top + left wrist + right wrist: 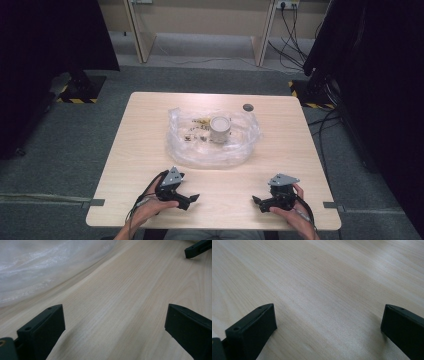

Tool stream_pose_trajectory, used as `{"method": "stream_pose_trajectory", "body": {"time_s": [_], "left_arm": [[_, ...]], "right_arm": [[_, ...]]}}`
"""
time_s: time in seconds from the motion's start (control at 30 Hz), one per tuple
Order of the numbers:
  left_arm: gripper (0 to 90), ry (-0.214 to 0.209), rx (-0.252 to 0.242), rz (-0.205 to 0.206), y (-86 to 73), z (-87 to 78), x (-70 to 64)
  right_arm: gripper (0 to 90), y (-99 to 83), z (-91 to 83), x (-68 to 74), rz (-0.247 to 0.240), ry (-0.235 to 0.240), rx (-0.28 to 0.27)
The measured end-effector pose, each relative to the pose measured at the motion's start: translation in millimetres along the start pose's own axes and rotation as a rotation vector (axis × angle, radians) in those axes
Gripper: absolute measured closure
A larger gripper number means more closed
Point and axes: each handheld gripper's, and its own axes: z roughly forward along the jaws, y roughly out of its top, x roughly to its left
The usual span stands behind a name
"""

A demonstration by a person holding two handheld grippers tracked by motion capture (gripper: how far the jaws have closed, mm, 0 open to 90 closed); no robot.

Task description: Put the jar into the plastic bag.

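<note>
Pale wood bench (150, 150) carries a crumpled clear plastic bag (200, 150) at its middle, a white cup (220, 129) standing inside among small bits. Left gripper (189, 199) and right gripper (258, 202) rest near the front edge, fingers (42, 330) spread apart, holding nothing. Best approach: reach forward, pinch opposite bag edges. No writing is readable.

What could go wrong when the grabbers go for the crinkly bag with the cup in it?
The white cup stands upright inside the loose clear plastic bag, so tugging the bag could tip it over. Small bits beside the cup might spill or scatter. The film looks thin and slippery, so the open left gripper or right gripper may slip or pinch just one layer.
</note>
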Motion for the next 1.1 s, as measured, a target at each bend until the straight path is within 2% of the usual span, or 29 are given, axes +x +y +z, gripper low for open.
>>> {"method": "stream_pose_trajectory", "body": {"time_s": [0.37, 1.1], "left_arm": [[2.5, 0.025, -0.002, -0.019, -8.6, -11.4, 3.9], [2.5, 0.047, 0.016, -0.006, -16.4, -20.5, -2.8]], "right_arm": [[0.3, 0.0, 0.0, 0.0, 0.0, 0.0, 0.0], [0.3, 0.0, 0.0, 0.1, 0.001, -0.001, 0.0]]}}
